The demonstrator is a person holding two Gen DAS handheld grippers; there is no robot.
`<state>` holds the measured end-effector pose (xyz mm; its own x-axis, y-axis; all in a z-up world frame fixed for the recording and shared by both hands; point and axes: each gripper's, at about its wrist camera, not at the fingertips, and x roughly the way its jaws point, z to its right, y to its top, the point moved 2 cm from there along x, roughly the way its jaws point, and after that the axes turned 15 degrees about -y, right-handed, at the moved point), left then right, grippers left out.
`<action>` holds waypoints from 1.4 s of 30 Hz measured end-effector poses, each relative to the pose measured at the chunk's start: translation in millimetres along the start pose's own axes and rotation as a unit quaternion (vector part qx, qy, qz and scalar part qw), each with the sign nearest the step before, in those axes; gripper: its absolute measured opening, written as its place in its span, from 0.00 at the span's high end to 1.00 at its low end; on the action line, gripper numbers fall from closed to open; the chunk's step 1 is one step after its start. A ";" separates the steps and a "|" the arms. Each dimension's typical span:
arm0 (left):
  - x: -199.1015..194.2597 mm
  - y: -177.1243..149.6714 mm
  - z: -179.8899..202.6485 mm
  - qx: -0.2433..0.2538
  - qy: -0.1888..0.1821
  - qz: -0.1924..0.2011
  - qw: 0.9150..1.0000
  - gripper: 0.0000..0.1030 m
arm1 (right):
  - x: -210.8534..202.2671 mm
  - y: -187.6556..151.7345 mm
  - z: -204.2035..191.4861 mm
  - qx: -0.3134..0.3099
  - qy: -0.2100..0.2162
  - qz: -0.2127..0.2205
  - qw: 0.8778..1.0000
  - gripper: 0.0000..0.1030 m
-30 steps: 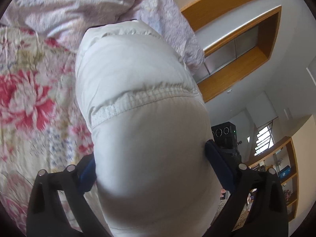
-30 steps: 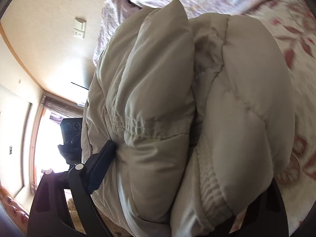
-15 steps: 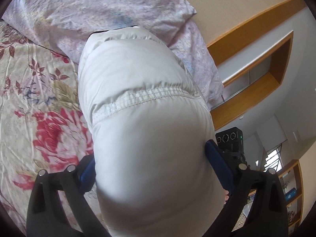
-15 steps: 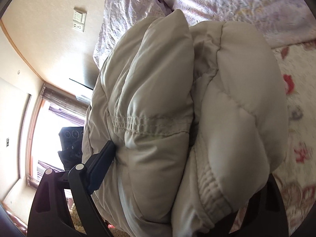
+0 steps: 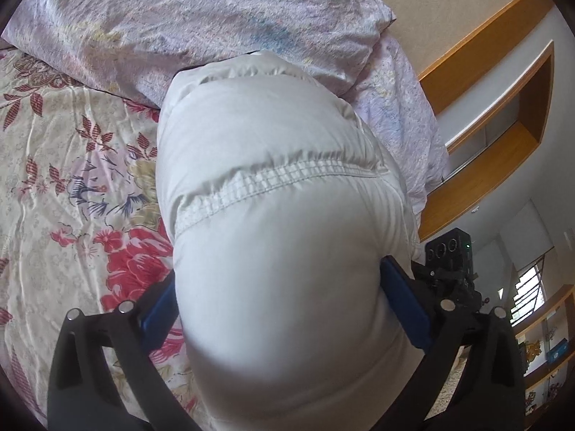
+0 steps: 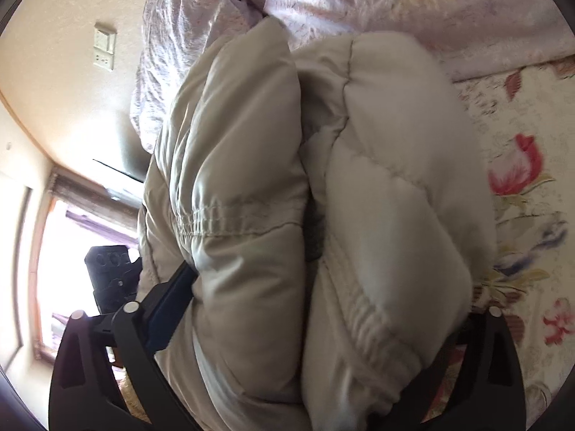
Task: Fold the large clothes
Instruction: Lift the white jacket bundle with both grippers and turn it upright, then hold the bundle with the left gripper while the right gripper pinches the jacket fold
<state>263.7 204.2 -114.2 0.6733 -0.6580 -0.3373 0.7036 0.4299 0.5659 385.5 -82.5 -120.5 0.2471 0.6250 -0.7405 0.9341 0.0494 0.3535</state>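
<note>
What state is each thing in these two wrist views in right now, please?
Puffer jacket: bundled in thick folds, between both tools.
Left tool: blue pads pressed against the jacket.
Right tool: jaws opening, jacket filling them.
Pillow: lying wrinkled beyond the jacket.
Floral bedspread: spread flat.

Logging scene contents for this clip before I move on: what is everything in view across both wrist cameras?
padded jacket: one, off-white, bundled between both grippers above the bed
floral bedspread: one, cream with red flowers, under the jacket
pillows: two at least, pale lilac, at the head of the bed
wall switch plate: one, white, on the beige wall
wooden wall niche: one, orange-brown, right of the bed
shelves: wooden, far right, holding small items
window: one, bright, far left
left gripper: black with blue pads, pressing the jacket
right gripper: black, jaws opening, jacket between them
</note>
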 end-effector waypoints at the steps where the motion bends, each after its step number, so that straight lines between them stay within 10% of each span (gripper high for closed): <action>1: -1.9 -0.1 2.2 0.001 0.007 0.001 1.000 0.02 | -6.3 -1.5 -2.4 -0.002 -0.011 0.006 1.000 0.04; 9: -33.1 7.9 40.4 0.084 0.079 0.038 0.993 0.02 | -84.3 -12.1 -6.6 -0.017 -0.098 0.106 0.989 0.04; 19: 0.9 3.9 89.0 0.210 0.231 -0.009 0.950 0.02 | -87.7 -10.5 -74.8 -0.139 -0.206 0.188 0.950 0.25; 35: 32.5 -6.8 92.5 0.217 0.250 -0.031 0.943 0.02 | -63.0 -2.1 -84.1 -0.162 -0.270 0.256 0.914 0.48; 42: 44.7 -12.6 88.8 0.235 0.263 -0.032 0.935 0.02 | -35.7 3.3 -60.8 -0.140 -0.278 0.206 0.928 0.47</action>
<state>264.7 114.4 -69.6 0.7394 -0.2240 -0.6349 0.6514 -0.0006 0.7588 364.1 -57.3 -58.1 0.7356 0.1407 -0.6626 0.6467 0.1454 0.7488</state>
